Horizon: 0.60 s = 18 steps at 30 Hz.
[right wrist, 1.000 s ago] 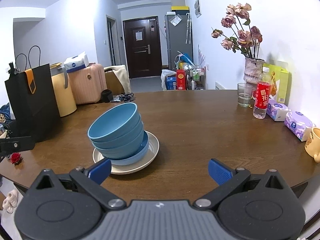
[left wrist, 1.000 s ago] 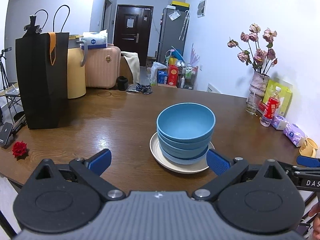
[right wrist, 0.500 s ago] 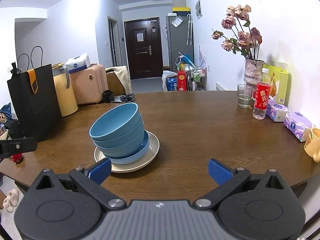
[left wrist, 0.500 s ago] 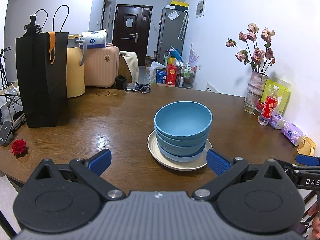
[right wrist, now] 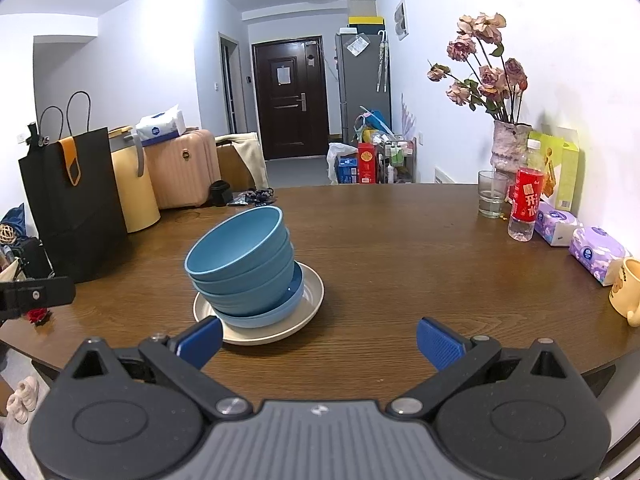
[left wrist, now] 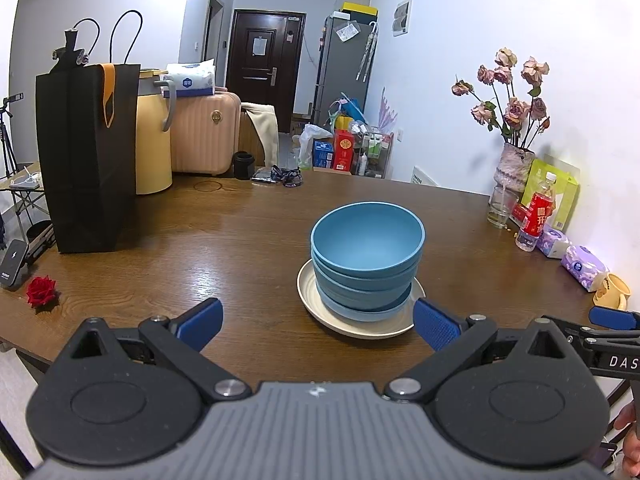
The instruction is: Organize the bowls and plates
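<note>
A stack of blue bowls (left wrist: pixel 366 258) sits on a cream plate (left wrist: pixel 320 312) near the front of the brown wooden table (left wrist: pixel 240 240). The stack leans slightly in the right wrist view, where the bowls (right wrist: pixel 240 264) and plate (right wrist: pixel 308 304) lie left of centre. My left gripper (left wrist: pixel 318 322) is open, with the plate just beyond its blue fingertips (left wrist: pixel 202 322). My right gripper (right wrist: pixel 319 339) is open too, to the right of the stack, nothing between its fingers. The right gripper's tip (left wrist: pixel 612 318) shows at the left wrist view's right edge.
A black paper bag (left wrist: pixel 86 156) and a yellow bin (left wrist: pixel 154 148) stand at the table's left. A red rose (left wrist: pixel 40 290) lies near the left edge. A vase of flowers (right wrist: pixel 510 148), glass (right wrist: pixel 490 194), red bottle (right wrist: pixel 526 200), tissue packs (right wrist: pixel 592 248) and yellow mug (right wrist: pixel 628 294) line the right side.
Both grippers have drawn back a little from the stack, which now looks slightly smaller and farther. Bowls and plate have not moved. Both grippers stay open.
</note>
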Motion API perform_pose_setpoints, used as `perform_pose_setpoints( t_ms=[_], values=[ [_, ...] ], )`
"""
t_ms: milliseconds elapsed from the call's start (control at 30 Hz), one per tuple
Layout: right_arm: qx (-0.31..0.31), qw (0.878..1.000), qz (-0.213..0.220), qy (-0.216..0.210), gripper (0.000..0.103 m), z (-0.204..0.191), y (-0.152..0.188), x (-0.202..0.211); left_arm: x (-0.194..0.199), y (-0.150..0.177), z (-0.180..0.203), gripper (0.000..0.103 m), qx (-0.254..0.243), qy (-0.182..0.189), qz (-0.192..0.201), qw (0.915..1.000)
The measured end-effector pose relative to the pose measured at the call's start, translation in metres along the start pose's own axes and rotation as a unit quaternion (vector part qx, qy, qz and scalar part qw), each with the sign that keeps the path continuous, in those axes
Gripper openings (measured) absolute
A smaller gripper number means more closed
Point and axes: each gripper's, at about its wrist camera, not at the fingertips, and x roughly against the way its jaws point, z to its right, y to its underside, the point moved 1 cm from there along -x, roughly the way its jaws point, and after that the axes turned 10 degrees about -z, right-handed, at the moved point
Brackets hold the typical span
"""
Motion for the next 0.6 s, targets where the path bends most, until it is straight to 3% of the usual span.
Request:
perform_pose_setpoints(
  t_ms=[600],
  values=[
    [0.005, 1.000, 0.001, -0.001, 0.103, -0.0028, 0.0017, 0.0033, 0.0110, 0.0041, 0.0017, 0.103, -0.002, 0.001, 0.004, 1.0000]
  ],
)
